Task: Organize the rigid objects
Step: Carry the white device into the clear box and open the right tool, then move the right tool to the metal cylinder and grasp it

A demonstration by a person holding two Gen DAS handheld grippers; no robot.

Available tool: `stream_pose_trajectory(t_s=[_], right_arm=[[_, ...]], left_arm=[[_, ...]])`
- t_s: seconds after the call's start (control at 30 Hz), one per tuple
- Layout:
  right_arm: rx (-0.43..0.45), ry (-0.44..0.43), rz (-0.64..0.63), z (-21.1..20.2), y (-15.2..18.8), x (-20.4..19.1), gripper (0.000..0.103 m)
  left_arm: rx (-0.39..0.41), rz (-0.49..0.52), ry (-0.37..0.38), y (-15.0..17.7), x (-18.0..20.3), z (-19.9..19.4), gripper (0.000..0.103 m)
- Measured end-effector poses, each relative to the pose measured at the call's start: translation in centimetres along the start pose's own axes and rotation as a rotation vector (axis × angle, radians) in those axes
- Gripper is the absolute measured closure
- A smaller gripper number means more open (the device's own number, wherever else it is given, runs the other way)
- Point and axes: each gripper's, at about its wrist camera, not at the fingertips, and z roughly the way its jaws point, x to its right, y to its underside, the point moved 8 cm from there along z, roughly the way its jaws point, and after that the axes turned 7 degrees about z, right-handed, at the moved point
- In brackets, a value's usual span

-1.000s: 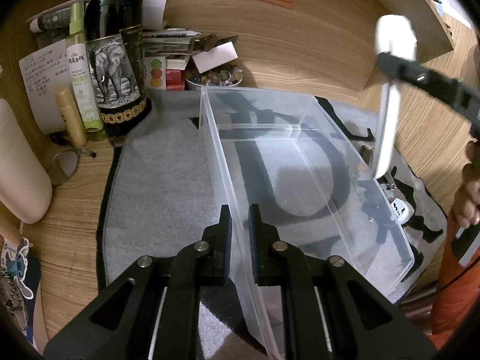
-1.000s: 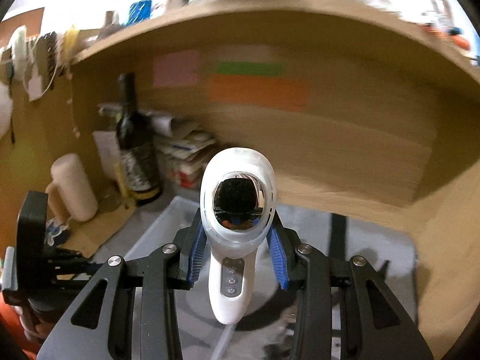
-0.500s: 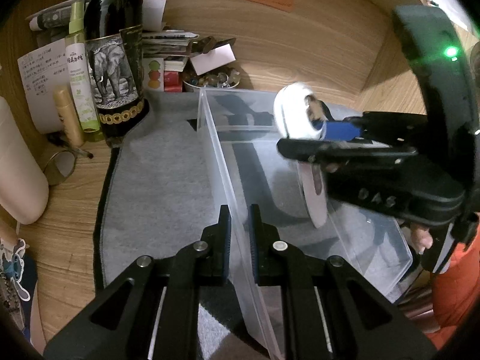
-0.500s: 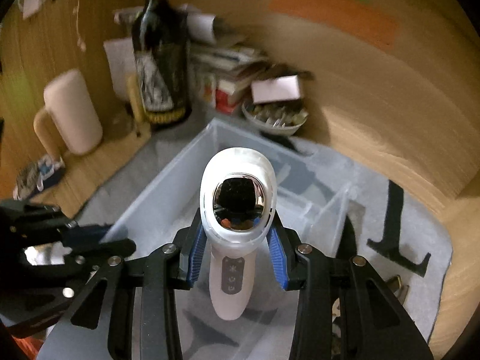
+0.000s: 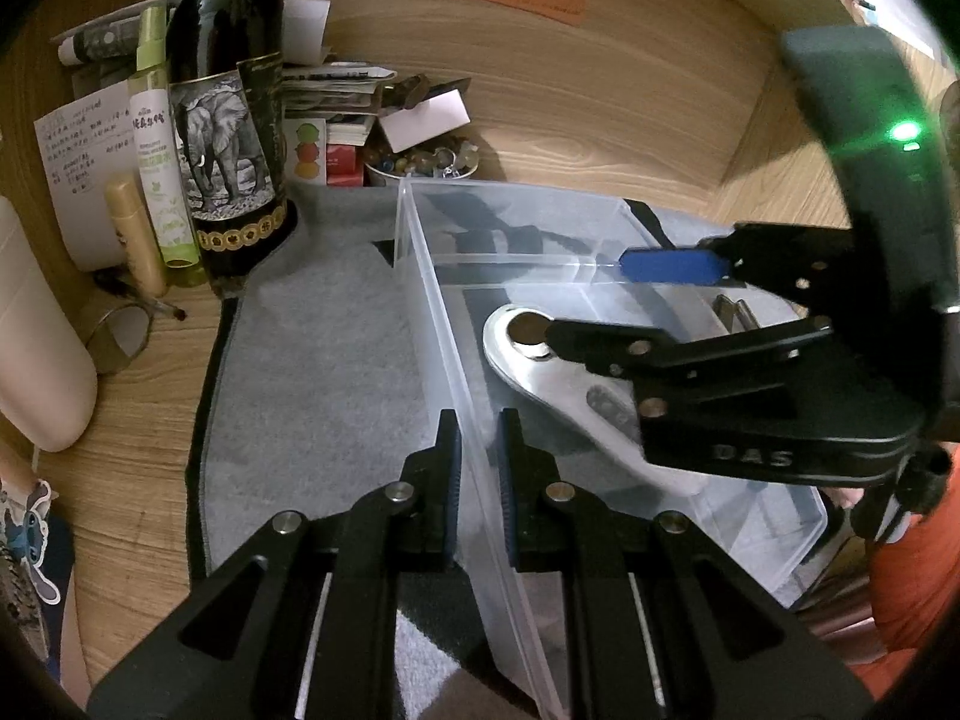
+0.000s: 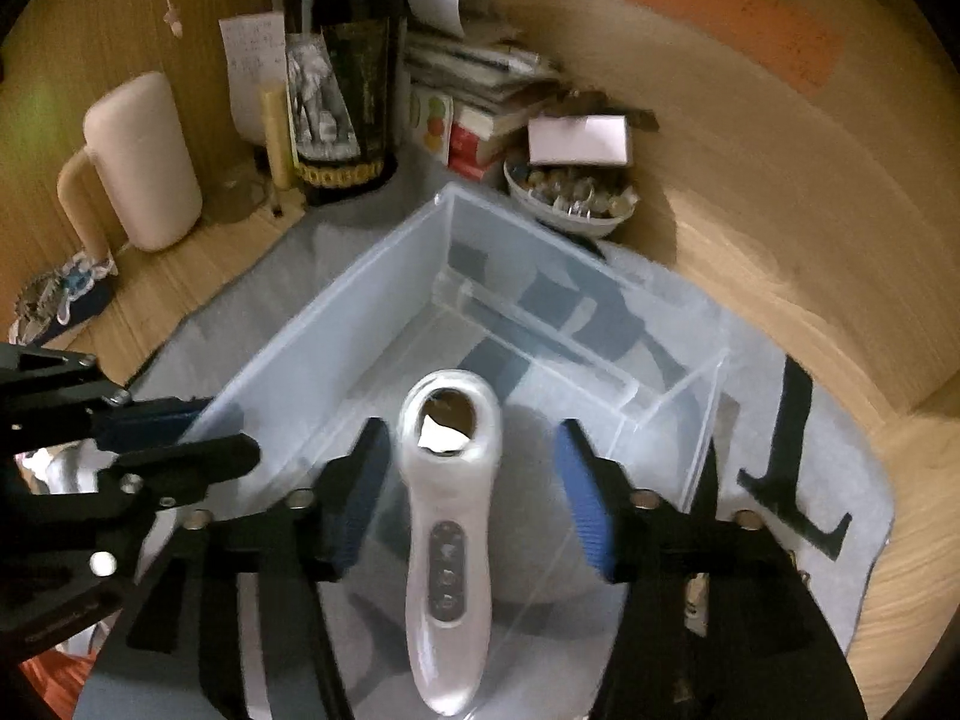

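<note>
The white handheld device [image 6: 447,531] lies in the clear plastic bin [image 6: 336,324], between my right gripper [image 6: 474,492] fingers, whose jaws have just been opening and no longer touch it. My left gripper [image 5: 477,450] stays clenched on the bin's near wall.

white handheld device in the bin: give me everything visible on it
The white handheld device looks like glossy plastic: an oval head with a round mirrored face, a slim handle with a grey strip of three buttons. It lies face up on the floor of the clear bin, in the larger compartment. The right gripper straddles it, jaws just opened, pads clear of it.
</note>
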Motion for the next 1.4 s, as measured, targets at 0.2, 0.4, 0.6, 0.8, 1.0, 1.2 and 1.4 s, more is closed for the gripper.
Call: stream_pose_trajectory(t_s=[0.2, 0.4, 0.6, 0.8, 1.0, 1.2, 1.4], right_arm=[[0.107, 0.035, 0.015, -2.9, -0.6, 0.7, 0.033], [0.222, 0.116, 0.091, -6.6, -0.5, 3.9, 0.019], [0.268, 0.213, 0.236, -9.8, 1.4, 9.9, 0.016], [0.249, 0.349, 0.357, -11.5, 5.2, 15.5, 0.009], [0.151, 0.412, 0.436, -9.5, 9.9, 18.5, 0.009], [0.02, 0.358, 0.511, -5.8, 13.9, 19.6, 0.011], [-0.045, 0.268, 0.603, -3.8, 15.2, 20.8, 0.025]], left_arm=[[-0.002, -0.003, -0.002, 0.0, -0.1, 0.0, 0.091], [-0.004, -0.005, -0.006, -0.1, -0.1, 0.1, 0.091], [-0.006, 0.001, -0.012, -0.1, -0.1, 0.1, 0.091], [-0.006, -0.003, -0.014, -0.1, -0.2, 0.1, 0.091], [-0.007, -0.002, -0.017, -0.1, -0.3, 0.1, 0.091], [-0.011, 0.001, -0.023, 0.0, -0.2, 0.1, 0.091], [-0.009, -0.004, -0.023, 0.0, -0.3, 0.1, 0.091]])
